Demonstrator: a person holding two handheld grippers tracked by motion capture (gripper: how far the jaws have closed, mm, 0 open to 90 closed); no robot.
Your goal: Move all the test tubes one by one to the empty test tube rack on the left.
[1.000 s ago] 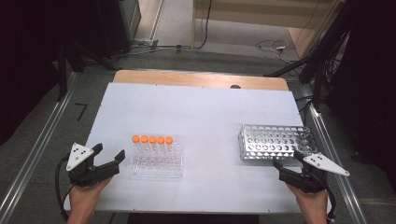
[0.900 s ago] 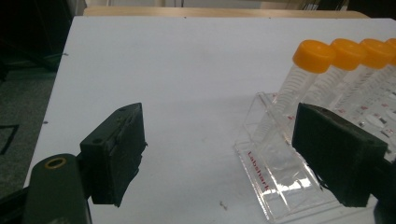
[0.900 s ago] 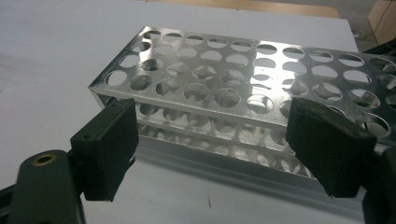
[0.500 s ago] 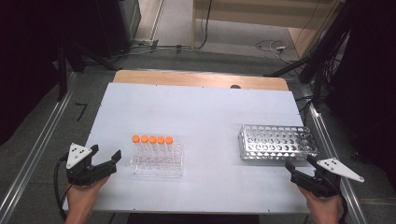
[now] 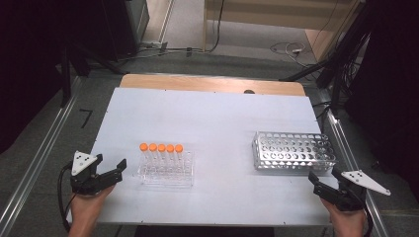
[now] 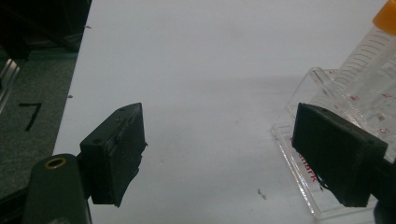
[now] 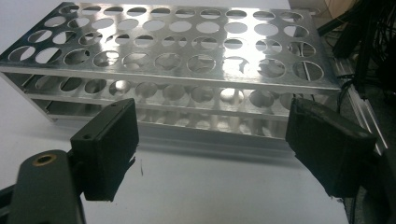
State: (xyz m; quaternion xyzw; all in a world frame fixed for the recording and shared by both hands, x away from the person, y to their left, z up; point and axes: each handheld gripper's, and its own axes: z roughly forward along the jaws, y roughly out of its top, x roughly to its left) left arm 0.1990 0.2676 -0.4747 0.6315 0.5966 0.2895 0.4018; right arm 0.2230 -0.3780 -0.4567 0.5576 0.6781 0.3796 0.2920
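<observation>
The clear rack stands on the white table, left of centre and near the front edge, w/ five orange-capped tubes upright in one row along its back side. In the left gripper view one corner of this rack and one tube are seen at the right, just behind the right jaw. The left gripper hangs just beside the rack's left end, not touching it; its jaws are wide apart w/ nothing between them, only bare table. The metal rack w/ many round holes, all empty, stands on the right side of the table, well apart from the clear one. The right gripper is near the front right corner of this rack, pointing to it; the jaws are also apart, approx. as wide, holding nothing, and the right gripper view shows the rack's long side just beyond them.
</observation>
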